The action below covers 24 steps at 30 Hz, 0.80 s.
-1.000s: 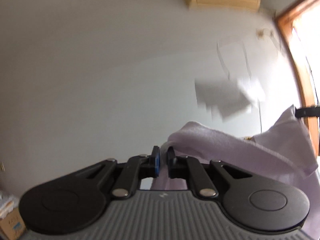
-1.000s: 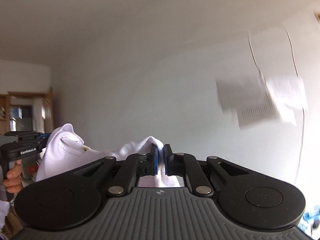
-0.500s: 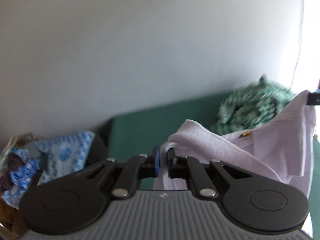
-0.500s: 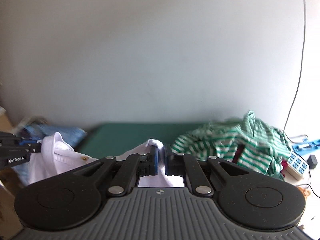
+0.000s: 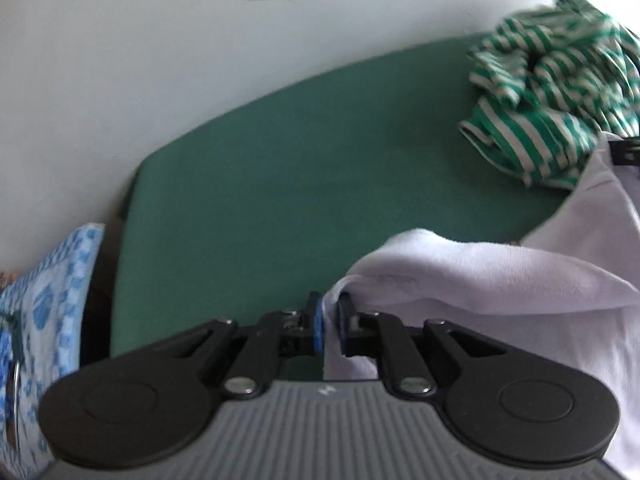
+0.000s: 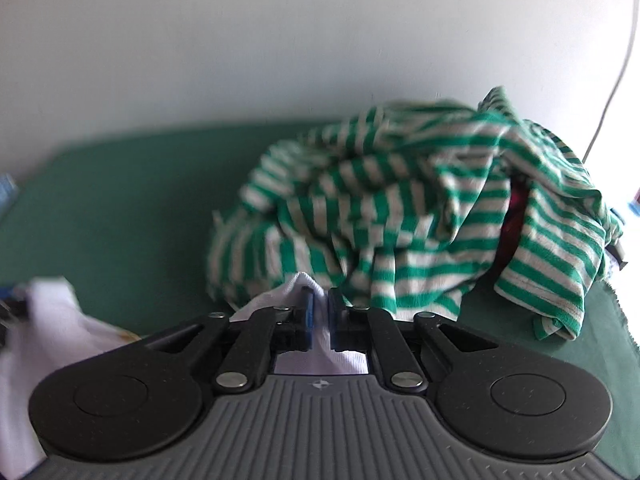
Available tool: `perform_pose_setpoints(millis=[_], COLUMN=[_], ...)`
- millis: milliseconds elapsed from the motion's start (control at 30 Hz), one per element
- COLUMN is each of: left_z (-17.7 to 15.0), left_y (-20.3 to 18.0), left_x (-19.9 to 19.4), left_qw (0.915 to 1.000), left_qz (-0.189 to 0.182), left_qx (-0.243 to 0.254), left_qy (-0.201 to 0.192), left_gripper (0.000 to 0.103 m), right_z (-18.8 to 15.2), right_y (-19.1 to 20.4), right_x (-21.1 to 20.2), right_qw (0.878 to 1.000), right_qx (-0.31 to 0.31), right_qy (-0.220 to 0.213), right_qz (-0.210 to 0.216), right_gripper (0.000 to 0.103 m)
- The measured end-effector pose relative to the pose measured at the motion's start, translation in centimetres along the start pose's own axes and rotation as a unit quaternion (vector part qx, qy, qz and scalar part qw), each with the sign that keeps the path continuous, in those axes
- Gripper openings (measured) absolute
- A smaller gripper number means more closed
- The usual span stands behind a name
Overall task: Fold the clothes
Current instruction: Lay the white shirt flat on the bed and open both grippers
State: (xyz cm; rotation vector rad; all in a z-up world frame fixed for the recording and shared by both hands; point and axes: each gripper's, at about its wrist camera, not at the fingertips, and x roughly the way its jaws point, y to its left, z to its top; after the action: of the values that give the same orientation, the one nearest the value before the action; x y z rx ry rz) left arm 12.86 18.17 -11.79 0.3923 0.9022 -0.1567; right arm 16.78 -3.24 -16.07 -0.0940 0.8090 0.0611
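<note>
The white shirt [image 5: 500, 280] hangs between the two grippers, above the near part of the green counter [image 5: 280, 184]. The left gripper [image 5: 328, 320] has a fold of the shirt between its fingers; its jaws have just been opening a little, but the cloth fills the narrow gap and both pads touch it, so it is clamped on the shirt. From there the shirt runs off to the right, where its far end meets a dark bit of the other gripper at the frame edge.

In the right wrist view, the right gripper [image 6: 319, 316] is likewise clamped on the shirt [image 6: 316, 344], its jaws having just eased apart slightly with cloth pinched between them. More of the shirt trails to the left.

A striped garment [image 6: 400, 216] lies crumpled on the counter beyond the shirt, near the wall [image 6: 280, 40]. A blue patterned cloth [image 5: 44, 304] sits off the counter's left end.
</note>
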Motion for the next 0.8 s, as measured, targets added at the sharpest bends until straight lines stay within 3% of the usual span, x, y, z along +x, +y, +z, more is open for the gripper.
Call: perform_pose_setpoints(millis=[167,233,367,467,533,633,800], left_z=[-0.8,-1.6,-4.3,-5.2,-5.0,-4.2,-6.2], left_y=[3.5,4.7,5.1,4.7,4.1,2.9,-0.3], left_x=[-1.8,-3.7,-8.8,-10.6,-10.8,-10.4,-12.1], left_qw=[0.9953,0.9917,0.9803,0.9764,0.977,0.9794,0.975], left_qz=[-0.072,-0.083,-0.077,-0.082,-0.083,-0.099,-0.148], left_qx=[0.061,0.09,0.16,0.162,0.153,0.137,0.13], left_qy=[-0.022,-0.04,-0.088,-0.117,-0.123,-0.111,-0.103], left_gripper=[0.032,0.038,0.062,0.073,0.072,0.064,0.068], right_z=[1.2,2.4,2.3,-0.6,-2.6,-5.4,-7.3], right_y=[-4.0,-6.3,-10.1,-12.1,-13.0,-12.6,-11.4], right_x=[-0.8,-2.4,-7.1,-8.2,-8.7,-8.0,-7.6], right_qw=[0.994,0.99,0.994,0.993,0.992,0.989,0.984], right_qx=[0.053,0.075,0.072,0.08,0.086,0.096,0.135], right_qy=[0.056,0.065,0.035,0.054,0.066,0.08,0.06], right_qz=[0.073,0.097,0.079,0.071,0.068,0.076,0.096], right_gripper=[0.031,0.034,0.043,0.043,0.043,0.043,0.043])
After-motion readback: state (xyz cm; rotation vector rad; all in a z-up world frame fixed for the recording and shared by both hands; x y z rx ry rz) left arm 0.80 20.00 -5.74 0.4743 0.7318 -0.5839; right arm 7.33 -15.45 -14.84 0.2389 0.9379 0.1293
